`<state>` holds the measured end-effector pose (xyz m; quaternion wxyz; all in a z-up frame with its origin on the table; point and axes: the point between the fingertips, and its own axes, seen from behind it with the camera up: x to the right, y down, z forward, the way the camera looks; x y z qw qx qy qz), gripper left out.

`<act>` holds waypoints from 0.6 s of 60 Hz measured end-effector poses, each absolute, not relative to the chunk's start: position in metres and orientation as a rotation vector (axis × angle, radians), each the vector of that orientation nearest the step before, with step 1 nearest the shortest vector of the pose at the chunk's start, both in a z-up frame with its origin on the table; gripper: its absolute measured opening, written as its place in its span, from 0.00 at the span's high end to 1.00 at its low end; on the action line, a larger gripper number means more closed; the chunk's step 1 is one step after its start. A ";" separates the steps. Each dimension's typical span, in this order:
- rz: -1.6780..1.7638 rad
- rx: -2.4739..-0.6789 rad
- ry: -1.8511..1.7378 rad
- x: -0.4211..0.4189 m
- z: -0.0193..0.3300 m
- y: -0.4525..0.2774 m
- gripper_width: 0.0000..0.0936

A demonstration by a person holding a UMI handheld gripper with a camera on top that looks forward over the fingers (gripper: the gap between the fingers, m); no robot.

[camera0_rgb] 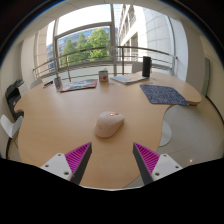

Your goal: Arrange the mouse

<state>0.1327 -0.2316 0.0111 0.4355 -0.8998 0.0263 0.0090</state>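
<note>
A white computer mouse (pixel 109 124) lies on the round wooden table (pixel 60 120), just ahead of my fingers and in line with the gap between them. A blue-grey patterned mouse mat (pixel 165 94) lies further off on the table to the right. My gripper (pixel 112 158) is open and empty, with its magenta pads (pixel 76 158) spread wide apart. The mouse is apart from both fingers.
At the table's far side lie a book or magazine (pixel 78 85), a small cup (pixel 103 75), papers (pixel 128 78) and a dark upright object (pixel 146 66). A chair (pixel 10 98) stands at the left. A white sheet (pixel 165 133) lies at the right edge. Large windows are behind.
</note>
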 end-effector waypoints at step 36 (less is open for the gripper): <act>-0.074 -2.215 0.109 0.112 -0.013 -0.097 0.44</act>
